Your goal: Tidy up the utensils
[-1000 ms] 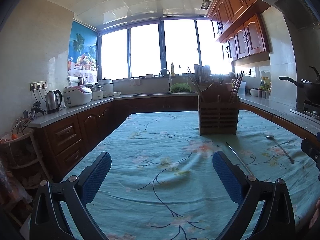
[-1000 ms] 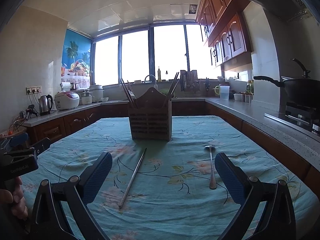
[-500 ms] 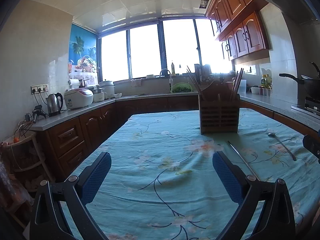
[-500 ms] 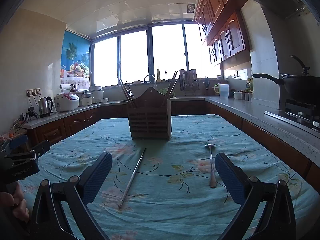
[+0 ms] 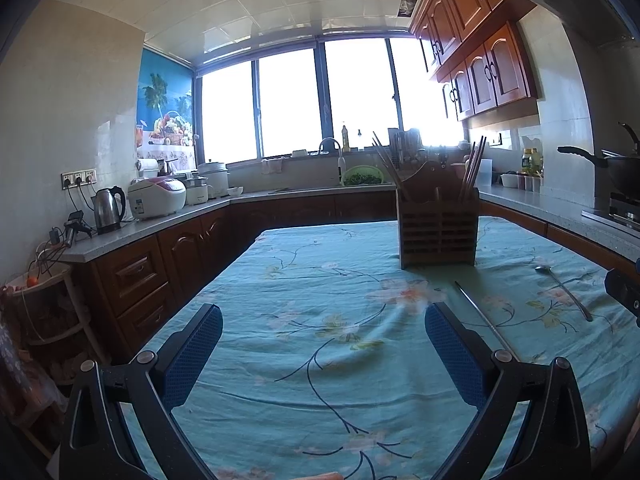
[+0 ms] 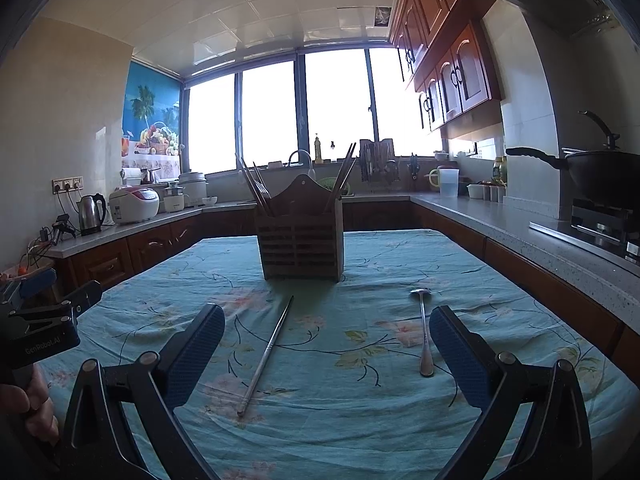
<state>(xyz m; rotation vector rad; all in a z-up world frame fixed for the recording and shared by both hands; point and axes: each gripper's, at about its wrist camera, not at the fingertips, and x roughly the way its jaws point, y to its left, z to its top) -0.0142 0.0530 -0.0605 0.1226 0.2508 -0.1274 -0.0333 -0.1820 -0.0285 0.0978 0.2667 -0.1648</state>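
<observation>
A slatted wooden utensil holder with chopsticks sticking out stands upright mid-table. On the floral cloth in front of it lie a pair of metal chopsticks and a metal spoon. My right gripper hovers open over the cloth, the chopsticks between its fingers' lines and the spoon just inside its right finger. My left gripper is open and empty, left of the chopsticks. The left gripper's body shows in the right wrist view.
The table wears a teal flowered cloth. Counters wrap around: kettle and rice cooker on the left, sink under the window, a wok on the stove at right. A small shelf stands by the table's left corner.
Both views have drifted slightly; the holder and utensils sit a touch lower in frame. Both grippers stay open and nothing has been touched.
</observation>
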